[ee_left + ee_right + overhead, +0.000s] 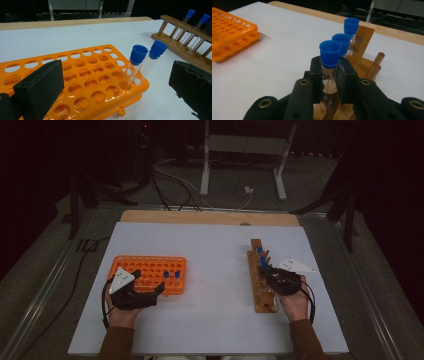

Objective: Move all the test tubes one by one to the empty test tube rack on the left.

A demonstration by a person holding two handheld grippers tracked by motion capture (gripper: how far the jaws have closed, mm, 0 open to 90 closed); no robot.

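The right tongs point(329, 82) hide the lower part of the gripped test tube point(328, 72).

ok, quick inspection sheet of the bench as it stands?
Surface: white tabletop, wooden strip at far edge.
Job's things: wooden rack at right holding three blue-capped tubes; orange rack at left holding two capped tubes.
Clutter: nothing seen.
Grippers: right gripper shut on the nearest tube in the wooden rack; left gripper open, beside the orange rack.
Cables: black lead from each gripper; loose cables on floor behind table.
Surroundings: dark room, grey stand legs beyond.
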